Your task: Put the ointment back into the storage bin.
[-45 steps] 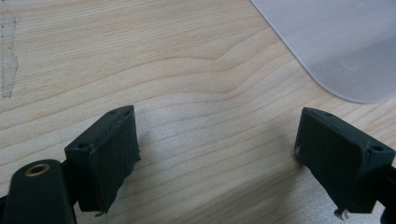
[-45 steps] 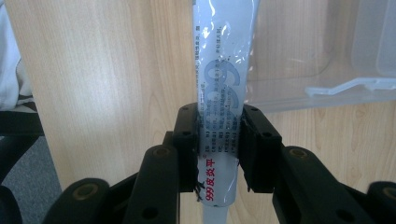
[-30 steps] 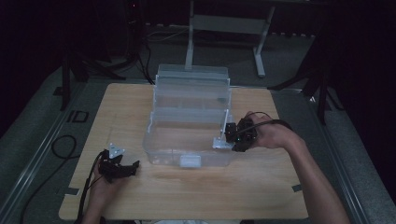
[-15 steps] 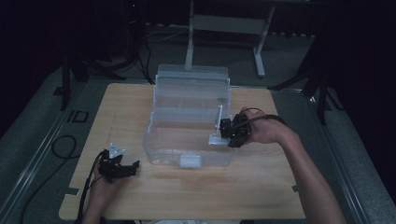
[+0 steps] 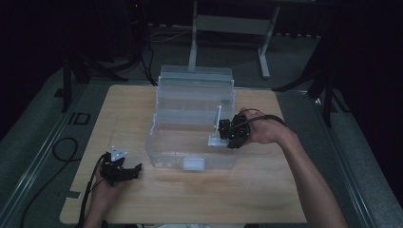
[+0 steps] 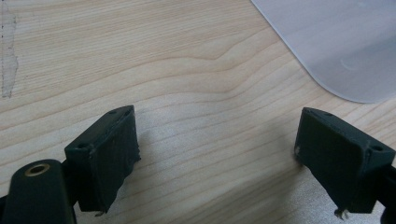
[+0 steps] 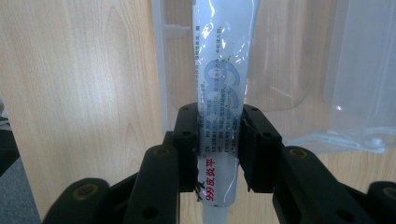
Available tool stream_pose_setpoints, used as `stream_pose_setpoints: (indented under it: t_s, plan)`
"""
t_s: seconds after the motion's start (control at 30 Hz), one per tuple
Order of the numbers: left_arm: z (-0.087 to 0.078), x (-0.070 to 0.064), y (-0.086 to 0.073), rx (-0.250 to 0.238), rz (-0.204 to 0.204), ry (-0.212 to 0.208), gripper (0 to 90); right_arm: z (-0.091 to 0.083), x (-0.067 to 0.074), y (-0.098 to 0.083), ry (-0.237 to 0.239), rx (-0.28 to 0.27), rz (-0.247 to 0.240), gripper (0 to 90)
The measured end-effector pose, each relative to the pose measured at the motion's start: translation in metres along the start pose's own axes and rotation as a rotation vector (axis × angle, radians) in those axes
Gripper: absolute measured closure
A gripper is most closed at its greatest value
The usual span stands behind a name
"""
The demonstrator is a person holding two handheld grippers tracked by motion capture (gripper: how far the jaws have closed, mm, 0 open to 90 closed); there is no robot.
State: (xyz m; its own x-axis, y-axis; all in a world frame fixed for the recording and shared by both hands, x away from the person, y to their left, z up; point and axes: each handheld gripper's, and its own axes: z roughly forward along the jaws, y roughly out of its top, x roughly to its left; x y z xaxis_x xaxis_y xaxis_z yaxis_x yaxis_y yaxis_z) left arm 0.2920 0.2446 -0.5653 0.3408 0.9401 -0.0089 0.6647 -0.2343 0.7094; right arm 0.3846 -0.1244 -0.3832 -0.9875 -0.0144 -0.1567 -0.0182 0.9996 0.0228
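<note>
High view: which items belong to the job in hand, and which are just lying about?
In the job:
- white printed tube, clamped in right gripper
- clear plastic tiered storage box

Lying about:
- left gripper, open over the light wooden table
- grey metal stand behind

Only readable bit is on the white tube (image 7: 219, 93): red "999" followed by red Chinese characters near its lower end, plus a big pale blue "999" logo higher up. The small dark print around it is too tiny to read.
</note>
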Motion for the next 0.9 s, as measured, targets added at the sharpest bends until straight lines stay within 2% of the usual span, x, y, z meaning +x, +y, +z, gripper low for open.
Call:
stream_pose_setpoints:
  t_s: [0.9]
  plan:
    - [0.000, 0.000, 0.000, 0.001, 0.001, 0.000, 13.8, 0.016, -0.003, 0.014, 0.028, 0.016, 0.004, 69.8]
